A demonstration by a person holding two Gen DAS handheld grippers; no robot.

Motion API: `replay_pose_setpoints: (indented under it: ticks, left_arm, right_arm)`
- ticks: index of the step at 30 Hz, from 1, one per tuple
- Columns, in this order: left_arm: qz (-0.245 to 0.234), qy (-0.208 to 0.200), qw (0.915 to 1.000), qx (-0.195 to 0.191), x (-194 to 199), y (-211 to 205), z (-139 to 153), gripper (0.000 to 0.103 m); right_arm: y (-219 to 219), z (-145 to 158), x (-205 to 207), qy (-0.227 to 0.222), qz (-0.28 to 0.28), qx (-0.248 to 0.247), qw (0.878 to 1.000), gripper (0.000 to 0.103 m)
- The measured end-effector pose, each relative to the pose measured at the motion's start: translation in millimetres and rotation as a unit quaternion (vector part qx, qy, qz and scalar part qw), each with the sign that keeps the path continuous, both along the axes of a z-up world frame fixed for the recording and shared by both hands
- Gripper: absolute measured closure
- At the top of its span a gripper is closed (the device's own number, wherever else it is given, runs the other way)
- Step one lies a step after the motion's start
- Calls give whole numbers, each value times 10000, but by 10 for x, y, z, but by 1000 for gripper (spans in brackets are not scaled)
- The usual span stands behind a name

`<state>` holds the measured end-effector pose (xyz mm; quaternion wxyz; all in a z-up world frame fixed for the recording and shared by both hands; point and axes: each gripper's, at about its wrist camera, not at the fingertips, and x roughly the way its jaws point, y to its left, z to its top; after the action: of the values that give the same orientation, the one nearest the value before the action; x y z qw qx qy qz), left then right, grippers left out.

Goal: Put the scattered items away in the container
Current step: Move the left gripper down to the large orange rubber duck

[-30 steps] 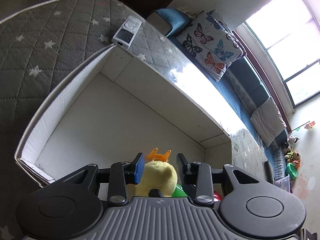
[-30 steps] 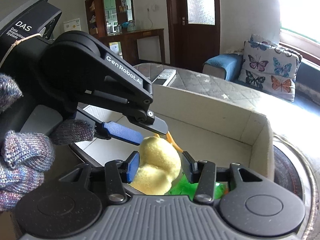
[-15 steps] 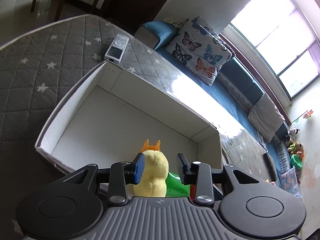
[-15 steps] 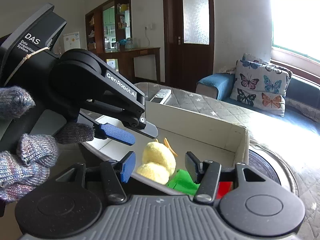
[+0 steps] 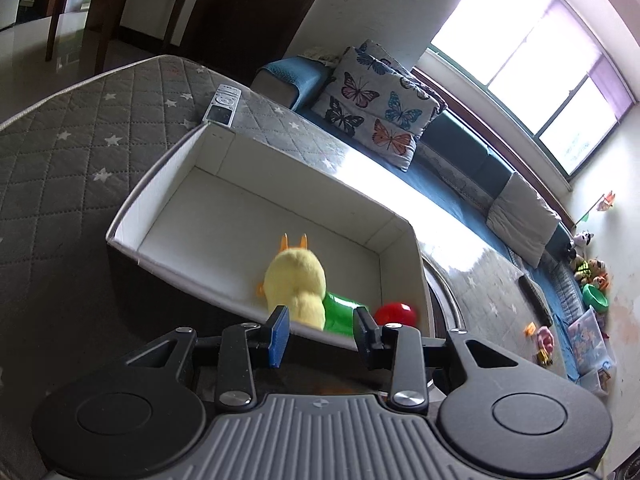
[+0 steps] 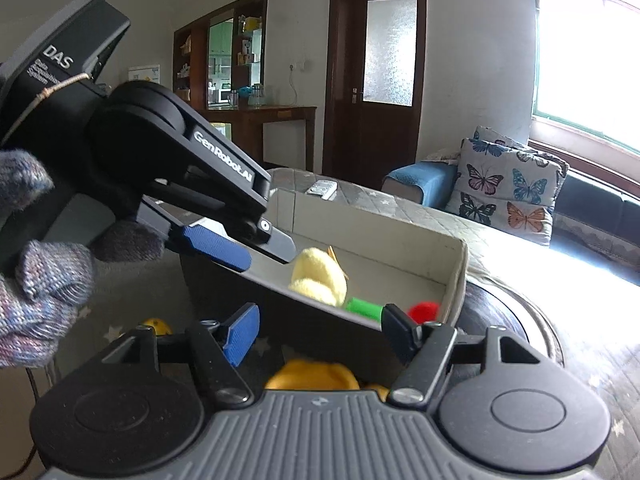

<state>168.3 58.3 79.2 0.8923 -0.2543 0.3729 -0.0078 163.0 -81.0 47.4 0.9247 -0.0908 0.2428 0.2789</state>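
Note:
A white rectangular box [image 5: 160, 176] stands on the grey quilted mattress. Inside, near its front right corner, lie a yellow plush duck [image 5: 296, 280], a green toy [image 5: 340, 314] and a red ball [image 5: 396, 313]. The duck [image 6: 318, 276], green toy [image 6: 364, 308] and red ball [image 6: 424, 310] also show in the right wrist view. My left gripper [image 5: 320, 334] is open and empty, just outside the box's near wall. My right gripper [image 6: 320, 330] is open and empty, below the box rim [image 6: 460, 272]. A yellow-orange toy [image 6: 312, 376] lies under my right gripper.
A remote control [image 5: 222, 104] lies on the mattress [image 5: 60, 168] beyond the box. A small yellow ball [image 6: 156, 326] lies on the mattress left of my right gripper. A butterfly cushion [image 5: 376, 108] sits on the blue sofa. Toys lie on the floor at far right.
Both grippers let go of the plush duck, opened wider and drew back out of the box. The duck now lies in the box.

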Motion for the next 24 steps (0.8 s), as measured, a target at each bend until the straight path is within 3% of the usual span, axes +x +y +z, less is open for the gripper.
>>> replay_pose_setpoints:
  ticks: [15,18,24]
  left_arm:
    - [-242,301,9992,-66,-296,-191,-297,66]
    - [-257,346,9990,-101,-314,-201,-333,66]
    - [-303,394,9985,-210,-304,-213,-372,66]
  right_arm:
    - [-214,-241,-221,273,-244,-103,9993,31]
    - [-238,-294,-210,296,-302,-140,9990,23]
    - [-246,-369,-116,360,-294,-191,9987,21]
